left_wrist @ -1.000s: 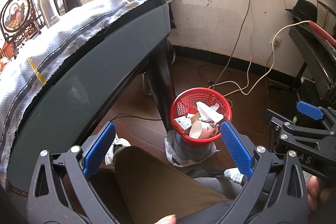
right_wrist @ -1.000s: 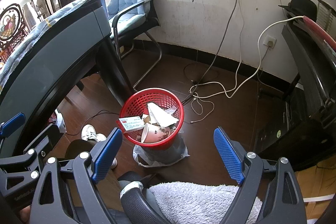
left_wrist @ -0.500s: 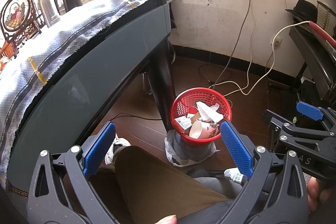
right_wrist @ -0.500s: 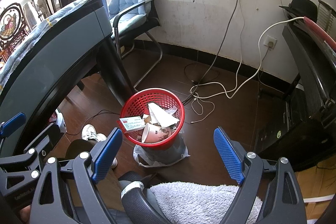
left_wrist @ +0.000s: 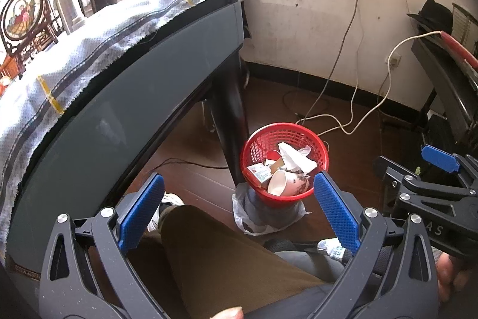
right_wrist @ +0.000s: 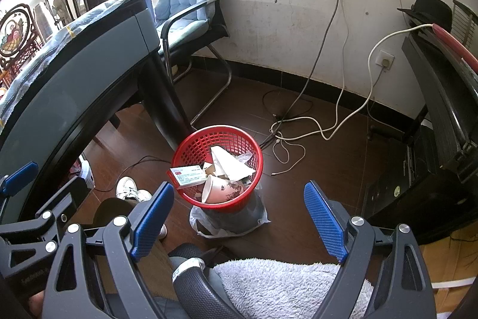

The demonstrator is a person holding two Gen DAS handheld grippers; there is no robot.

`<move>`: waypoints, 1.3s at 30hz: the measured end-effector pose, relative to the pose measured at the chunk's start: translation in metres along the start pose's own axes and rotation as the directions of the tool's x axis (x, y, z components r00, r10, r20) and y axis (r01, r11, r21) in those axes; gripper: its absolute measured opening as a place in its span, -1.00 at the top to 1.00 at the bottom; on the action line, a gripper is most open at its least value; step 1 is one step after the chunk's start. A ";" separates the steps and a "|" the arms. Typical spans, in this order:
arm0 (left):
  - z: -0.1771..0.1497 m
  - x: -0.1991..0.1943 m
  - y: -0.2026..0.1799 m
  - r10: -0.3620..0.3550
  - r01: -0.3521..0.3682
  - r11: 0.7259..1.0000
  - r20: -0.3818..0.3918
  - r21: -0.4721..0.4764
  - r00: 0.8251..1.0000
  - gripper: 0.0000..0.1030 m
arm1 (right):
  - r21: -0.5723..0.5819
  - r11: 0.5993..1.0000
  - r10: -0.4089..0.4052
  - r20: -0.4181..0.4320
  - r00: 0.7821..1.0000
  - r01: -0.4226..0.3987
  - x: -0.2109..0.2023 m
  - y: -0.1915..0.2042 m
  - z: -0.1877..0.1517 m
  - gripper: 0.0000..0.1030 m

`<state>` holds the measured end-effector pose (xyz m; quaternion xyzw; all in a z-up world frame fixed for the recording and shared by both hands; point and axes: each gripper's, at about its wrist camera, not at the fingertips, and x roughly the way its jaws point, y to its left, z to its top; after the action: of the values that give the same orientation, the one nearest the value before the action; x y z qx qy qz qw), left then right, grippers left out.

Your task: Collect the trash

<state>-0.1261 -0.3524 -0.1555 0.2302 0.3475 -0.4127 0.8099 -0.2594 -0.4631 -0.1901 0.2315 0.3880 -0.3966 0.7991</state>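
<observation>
Where dark wooden floor point(right_wrist: 322, 169) meets black table leg point(right_wrist: 164, 97), round red plastic mesh waste basket point(right_wrist: 182, 151) stands upright, just beside leg, base in crumpled grey plastic bag point(right_wrist: 227, 220). Inside: white paper cup w/ floral print point(right_wrist: 219, 189) tipped on side, crumpled white tissue paper point(right_wrist: 228, 165), small white card box w/ red label point(right_wrist: 189, 175) leaning on rim nr front. Beyond basket, white cables point(right_wrist: 298, 136) loose on floor, running to wall sockets. Black office chair w/ blue cushion point(right_wrist: 188, 2) against wall, behind grey table point(left_wrist: 125, 115) w/ blue-white cloth point(left_wrist: 74, 59). Left gripper point(left_wrist: 237, 211) held above basket, blue pads spread wide, nothing btwn. Right gripper point(right_wrist: 239, 218) likewise wide, nothing held, over lap & white fleece point(right_wrist: 283, 286).
</observation>
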 end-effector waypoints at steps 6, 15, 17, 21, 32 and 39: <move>0.000 -0.001 -0.001 0.014 -0.014 1.000 0.017 0.004 1.000 -0.87 | 0.002 1.000 0.000 0.001 1.000 0.000 0.000 0.000 0.000 -0.69; -0.001 -0.003 -0.003 -0.008 0.008 1.000 0.019 0.002 1.000 -0.87 | 0.000 1.000 -0.001 0.000 1.000 0.001 0.000 0.000 0.000 -0.69; -0.001 -0.003 -0.004 0.001 -0.001 1.000 0.022 0.002 1.000 -0.87 | 0.001 1.000 0.000 -0.001 1.000 0.000 0.000 0.000 0.000 -0.69; -0.002 -0.003 -0.004 -0.001 0.001 1.000 0.019 0.006 1.000 -0.87 | 0.001 1.000 0.000 0.000 1.000 0.000 0.000 0.000 0.000 -0.69; -0.003 -0.002 -0.006 0.001 -0.001 1.000 0.012 0.006 1.000 -0.87 | 0.000 1.000 0.000 0.000 1.000 0.000 0.000 0.001 0.000 -0.69; -0.003 -0.002 -0.006 0.002 -0.002 1.000 0.012 0.006 1.000 -0.87 | 0.001 1.000 0.001 0.000 1.000 -0.001 0.000 0.001 0.000 -0.69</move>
<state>-0.1327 -0.3525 -0.1561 0.2304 0.3412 -0.4144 0.8116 -0.2593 -0.4623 -0.1899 0.2322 0.3876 -0.3964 0.7992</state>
